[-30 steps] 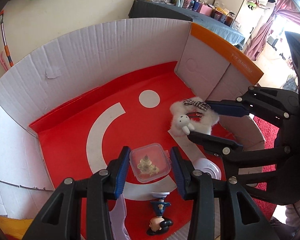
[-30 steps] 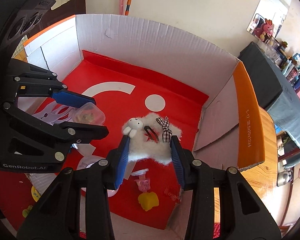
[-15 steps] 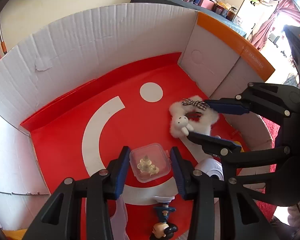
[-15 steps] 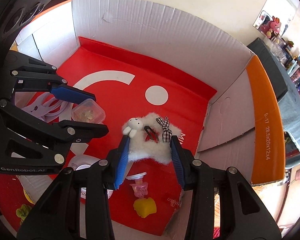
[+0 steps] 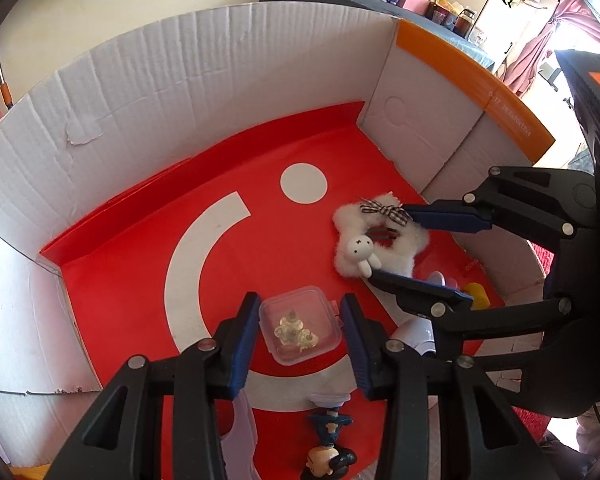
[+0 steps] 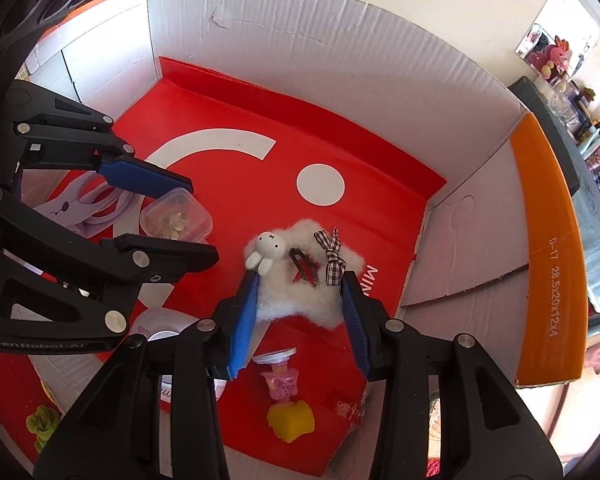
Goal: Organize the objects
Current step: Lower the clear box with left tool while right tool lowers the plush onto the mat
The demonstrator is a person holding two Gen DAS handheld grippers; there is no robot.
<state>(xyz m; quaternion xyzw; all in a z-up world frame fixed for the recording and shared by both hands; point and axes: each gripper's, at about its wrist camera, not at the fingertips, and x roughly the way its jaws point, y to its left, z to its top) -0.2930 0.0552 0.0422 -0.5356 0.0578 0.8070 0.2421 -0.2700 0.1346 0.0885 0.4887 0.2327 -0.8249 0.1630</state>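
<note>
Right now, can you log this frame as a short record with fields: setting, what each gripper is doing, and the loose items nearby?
setting: open cardboard box with a red floor
left gripper: jaws either side of a small clear plastic box with pale trinkets inside; pad contact unclear
right gripper: jaws around a white fluffy hair clip with a bunny charm and checked bow; grip unclear
loose items: yellow toy, pink figurine, dark-haired doll
held off the floor: cannot tell
</note>
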